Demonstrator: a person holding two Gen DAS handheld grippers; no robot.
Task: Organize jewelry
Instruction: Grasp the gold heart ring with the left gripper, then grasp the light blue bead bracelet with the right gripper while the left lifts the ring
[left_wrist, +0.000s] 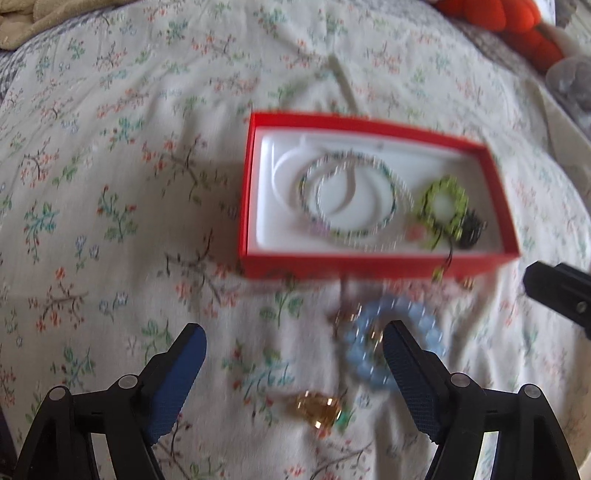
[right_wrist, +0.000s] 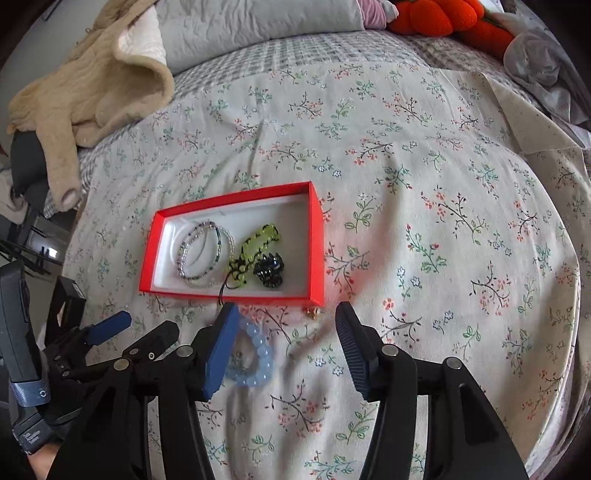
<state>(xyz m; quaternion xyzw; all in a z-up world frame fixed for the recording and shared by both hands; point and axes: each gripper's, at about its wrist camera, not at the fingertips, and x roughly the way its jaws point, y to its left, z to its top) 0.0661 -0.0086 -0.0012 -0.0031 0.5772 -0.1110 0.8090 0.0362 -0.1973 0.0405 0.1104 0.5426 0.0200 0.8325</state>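
Red box (right_wrist: 314, 236) on bed (right_wrist: 443, 221) holds bead bracelets (right_wrist: 201, 254), green bracelet (right_wrist: 255, 243), black clip (right_wrist: 269, 271). Blue bracelet (right_wrist: 255, 354) lies outside. Both hand-held grippers, left (left_wrist: 293, 339) and right (right_wrist: 286, 317), apart, empty.

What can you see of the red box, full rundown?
The red box is a shallow, open rectangular tray, apparently cardboard, with a white moulded liner. It lies flat on the floral bedspread, no lid in view. Inside lie thin beaded bracelets at one end, a yellow-green beaded bracelet in the middle with a dark cord trailing over the near wall, and a black hair claw beside it. A pale blue bead bracelet lies outside, just in front. Neither tongs touch the box.
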